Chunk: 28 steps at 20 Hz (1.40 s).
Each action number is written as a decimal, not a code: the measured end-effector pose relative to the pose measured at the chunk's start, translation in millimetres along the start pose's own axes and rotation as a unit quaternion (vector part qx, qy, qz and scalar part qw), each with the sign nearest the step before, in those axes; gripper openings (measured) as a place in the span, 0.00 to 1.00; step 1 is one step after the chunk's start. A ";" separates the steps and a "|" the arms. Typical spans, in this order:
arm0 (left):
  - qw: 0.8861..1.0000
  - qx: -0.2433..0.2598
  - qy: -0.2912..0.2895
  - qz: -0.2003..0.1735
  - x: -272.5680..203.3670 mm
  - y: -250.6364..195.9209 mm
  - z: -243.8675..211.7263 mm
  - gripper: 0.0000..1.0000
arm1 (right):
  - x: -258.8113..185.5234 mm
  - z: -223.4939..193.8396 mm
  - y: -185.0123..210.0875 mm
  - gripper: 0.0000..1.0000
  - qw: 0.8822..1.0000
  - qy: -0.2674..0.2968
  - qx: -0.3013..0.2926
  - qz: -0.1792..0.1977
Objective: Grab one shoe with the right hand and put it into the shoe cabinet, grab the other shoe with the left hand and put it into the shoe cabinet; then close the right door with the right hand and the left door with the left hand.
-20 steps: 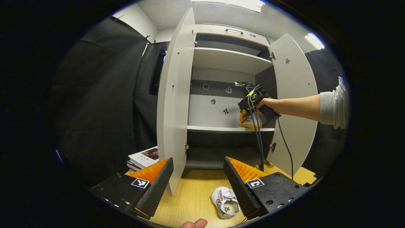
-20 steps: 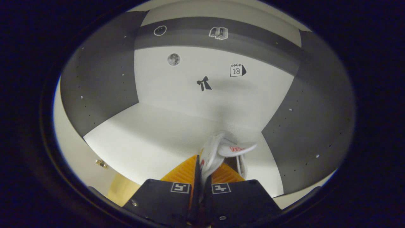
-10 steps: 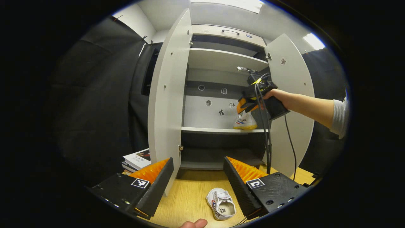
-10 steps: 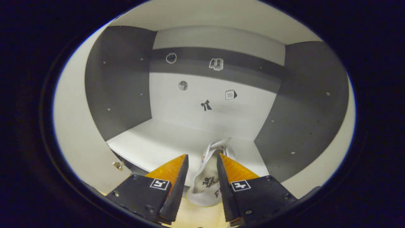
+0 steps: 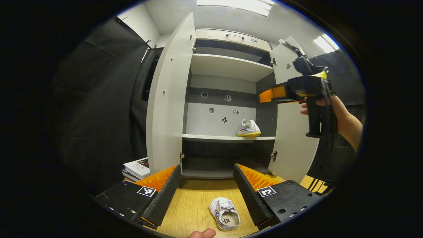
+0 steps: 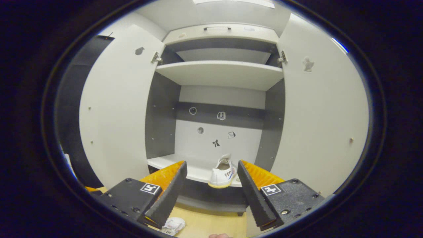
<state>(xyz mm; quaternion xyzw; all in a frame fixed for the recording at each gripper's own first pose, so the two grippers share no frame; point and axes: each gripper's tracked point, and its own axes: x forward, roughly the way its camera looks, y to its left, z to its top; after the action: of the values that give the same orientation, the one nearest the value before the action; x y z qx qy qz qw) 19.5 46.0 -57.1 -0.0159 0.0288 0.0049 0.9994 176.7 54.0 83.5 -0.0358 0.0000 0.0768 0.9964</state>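
One white sneaker sits on the cabinet's middle shelf, right gripper spread and empty, left gripper spread above the second sneaker, apparently untouched, both doors open.

Shoe cabinet: pale grey-white doors and shelves, dark grey side walls, a dark grey band across the pale back panel carrying small black and white stickers. Shoe on the cabinet's middle shelf: white upper, red-and-blue side stripes, yellow sole. Shoe in front of the cabinet: white, red-and-blue stripes, dark print on the insole. Bench: light wood grain.
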 end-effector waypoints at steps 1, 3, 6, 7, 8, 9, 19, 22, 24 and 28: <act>1.000 0.002 0.000 -0.001 -2.0 -2.7 -2.2 0.95 | -17.6 -0.1 1.2 0.96 1.000 -0.021 -0.004 -0.003; 1.000 0.000 0.000 -0.003 -5.1 -8.3 -7.4 0.95 | -53.6 -4.7 0.9 1.00 0.998 -0.056 -0.012 -0.019; 1.000 -0.002 0.016 -0.010 -7.8 -17.0 -30.4 0.95 | -109.7 -15.2 8.0 1.00 0.995 -0.097 -0.019 -0.031; 0.999 0.001 0.039 -0.014 -8.1 -20.7 -45.7 0.95 | -124.0 -24.2 9.7 0.99 0.994 -0.099 -0.022 -0.031; 0.998 0.003 0.062 -0.016 -8.9 -22.7 -60.8 0.95 | -135.6 -33.0 10.1 1.00 0.995 -0.096 -0.023 -0.032; 0.997 0.003 0.075 -0.017 -8.4 -23.7 -72.8 0.95 | -145.6 -42.2 9.9 1.00 0.995 -0.091 -0.022 -0.031; 0.982 0.017 0.189 -0.008 3.5 -23.5 -184.7 0.96 | -172.9 -108.8 -33.7 1.00 0.996 -0.027 -0.008 -0.079; 0.977 0.013 0.214 -0.008 10.6 -24.5 -209.2 0.96 | -170.3 -123.4 -45.0 1.00 0.996 -0.010 -0.001 -0.092; 0.974 0.018 0.228 -0.010 15.1 -25.8 -223.3 0.96 | -169.0 -129.1 -50.0 1.00 0.995 -0.003 0.006 -0.096; 0.967 0.027 0.252 -0.012 30.2 -24.9 -248.0 0.96 | -166.6 -133.1 -60.7 1.00 0.994 0.002 0.007 -0.107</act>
<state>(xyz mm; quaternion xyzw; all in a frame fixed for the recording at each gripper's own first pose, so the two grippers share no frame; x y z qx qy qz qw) 35.7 13.5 -305.5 0.0102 0.2793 -0.0116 0.9601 22.1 -40.7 -44.1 -0.0283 -0.0008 -0.0307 0.9991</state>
